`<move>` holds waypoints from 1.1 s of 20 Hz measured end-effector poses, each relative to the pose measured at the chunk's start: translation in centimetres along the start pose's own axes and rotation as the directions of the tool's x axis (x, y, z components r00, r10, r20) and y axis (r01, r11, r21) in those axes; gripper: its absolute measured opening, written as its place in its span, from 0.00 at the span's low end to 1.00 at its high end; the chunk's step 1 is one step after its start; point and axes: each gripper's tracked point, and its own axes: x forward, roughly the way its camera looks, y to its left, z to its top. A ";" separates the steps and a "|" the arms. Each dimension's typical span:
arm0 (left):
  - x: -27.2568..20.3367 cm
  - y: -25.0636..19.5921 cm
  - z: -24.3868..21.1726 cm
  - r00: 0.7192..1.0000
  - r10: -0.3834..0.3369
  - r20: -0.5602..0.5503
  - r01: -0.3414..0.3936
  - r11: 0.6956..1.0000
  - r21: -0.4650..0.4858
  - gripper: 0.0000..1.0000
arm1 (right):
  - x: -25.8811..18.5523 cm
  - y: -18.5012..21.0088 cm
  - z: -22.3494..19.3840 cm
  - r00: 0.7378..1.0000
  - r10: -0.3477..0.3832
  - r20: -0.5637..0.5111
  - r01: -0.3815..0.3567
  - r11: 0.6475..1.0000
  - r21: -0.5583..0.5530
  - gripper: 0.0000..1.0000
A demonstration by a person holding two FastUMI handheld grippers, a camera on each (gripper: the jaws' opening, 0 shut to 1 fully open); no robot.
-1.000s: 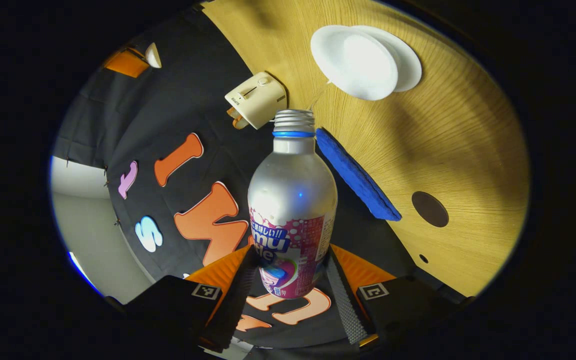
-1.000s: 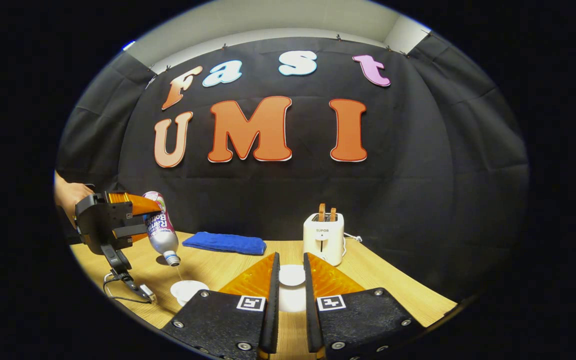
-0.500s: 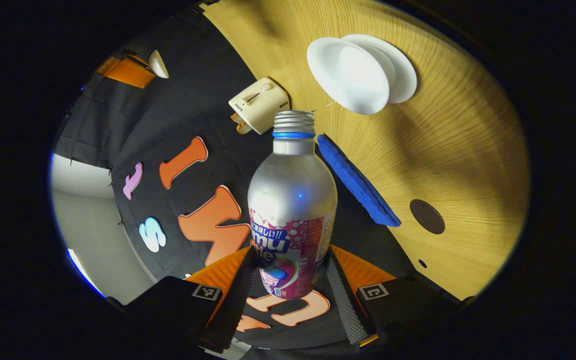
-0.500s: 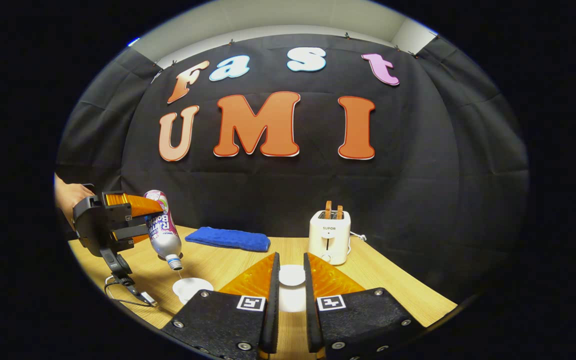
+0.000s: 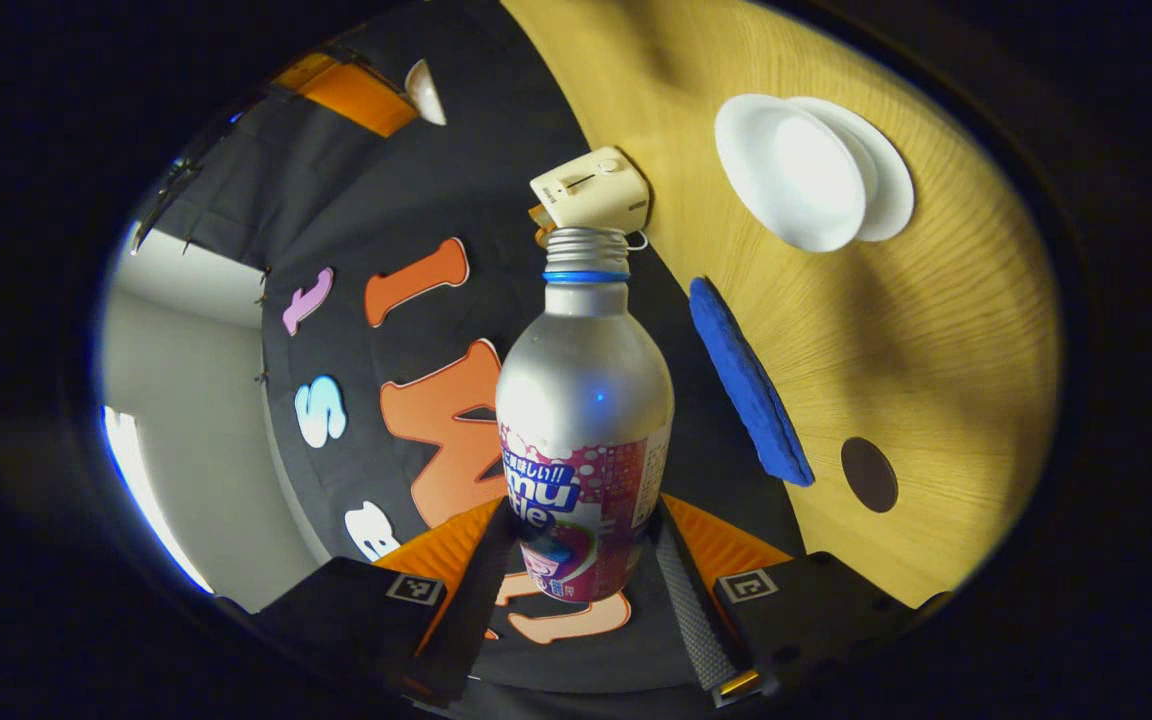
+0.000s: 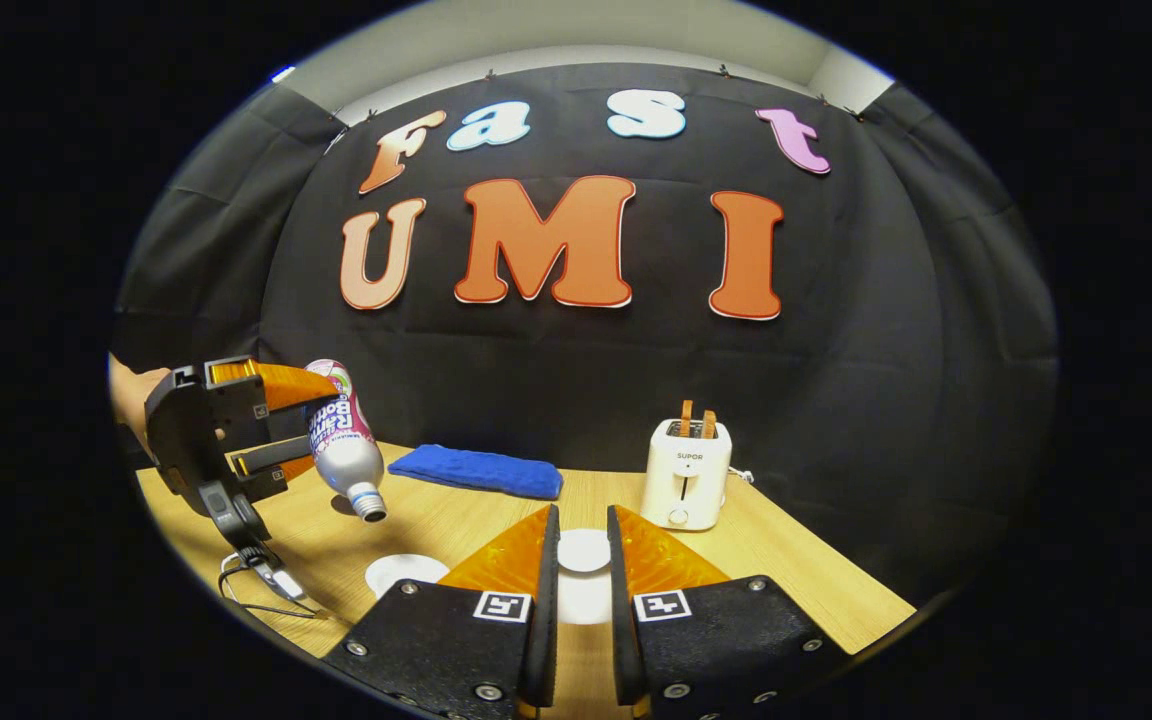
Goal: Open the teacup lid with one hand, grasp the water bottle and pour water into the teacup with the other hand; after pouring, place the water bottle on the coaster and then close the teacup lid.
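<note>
The water bottle (image 5: 584,420) is pinched at its labelled lower body between both fingers of the left gripper (image 5: 581,560). In the right gripper view the water bottle (image 6: 344,448) hangs above the wooden table (image 6: 436,520), its long axis tilted, with the uncapped mouth pointing down and toward the teacup (image 6: 406,573), which stands open below and beside the mouth. A hand (image 6: 131,395) holds the left gripper (image 6: 266,425). The blue cloth (image 6: 481,470) lies beyond the teacup; the toaster (image 6: 686,474) stands farther along. The right gripper (image 6: 582,570) pinches the white teacup lid (image 6: 583,550). The dark coaster (image 5: 869,474) lies near the blue cloth (image 5: 746,385).
</note>
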 end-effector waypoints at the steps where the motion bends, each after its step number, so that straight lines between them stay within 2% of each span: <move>1: 0.0 0.2 -0.3 1.000 0.016 -0.011 -0.017 0.999 -0.050 0.83 | 0.2 0.3 0.0 1.000 0.003 -0.002 -0.003 1.000 -0.001 0.24; 3: -0.2 1.1 -1.4 0.997 0.062 -0.035 -0.066 0.989 -0.134 0.88 | 0.5 0.8 0.0 1.000 0.009 -0.008 -0.009 1.000 -0.003 0.24; 7: -1.2 2.4 -4.0 0.985 0.132 -0.109 -0.159 0.940 -0.301 0.81 | 1.0 2.0 0.0 0.999 0.025 -0.020 -0.025 1.000 -0.010 0.24; 8: -1.4 2.7 -4.6 0.980 0.146 -0.135 -0.185 0.918 -0.351 0.84 | 1.2 2.3 0.0 0.999 0.028 -0.021 -0.029 0.999 -0.014 0.24; 10: -2.0 3.5 -6.3 0.967 0.171 -0.188 -0.240 0.861 -0.449 0.80 | 1.6 3.1 -0.1 0.999 0.040 -0.029 -0.040 0.999 -0.021 0.23; 11: -2.2 3.7 -6.9 0.961 0.179 -0.211 -0.263 0.826 -0.499 0.84 | 1.7 3.6 -0.2 0.998 0.046 -0.035 -0.047 0.999 -0.025 0.23; 12: -2.7 4.0 -7.5 0.955 0.187 -0.230 -0.286 0.782 -0.554 0.88 | 1.9 4.1 -0.3 0.998 0.053 -0.038 -0.054 0.998 -0.033 0.24; 13: -2.8 4.0 -7.9 0.951 0.188 -0.245 -0.302 0.731 -0.611 0.80 | 2.0 4.4 -0.2 0.998 0.056 -0.035 -0.058 0.997 -0.043 0.24; 14: -2.9 4.1 -8.5 0.947 0.189 -0.260 -0.318 0.675 -0.666 0.84 | 2.1 5.0 -0.1 0.997 0.064 -0.033 -0.066 0.996 -0.054 0.24; 17: -2.4 4.0 -10.2 0.936 0.169 -0.311 -0.353 0.494 -0.795 0.84 | 2.5 6.6 0.2 0.995 0.091 -0.030 -0.093 0.993 -0.075 0.24; 19: -2.0 3.7 -11.1 0.926 0.159 -0.343 -0.378 0.377 -0.846 0.84 | 2.6 7.5 0.3 0.994 0.106 -0.030 -0.108 0.991 -0.077 0.24; 22: -1.8 3.6 -13.0 0.908 0.153 -0.389 -0.416 0.232 -0.879 0.84 | 2.9 8.7 0.2 0.991 0.126 -0.036 -0.128 0.989 -0.071 0.24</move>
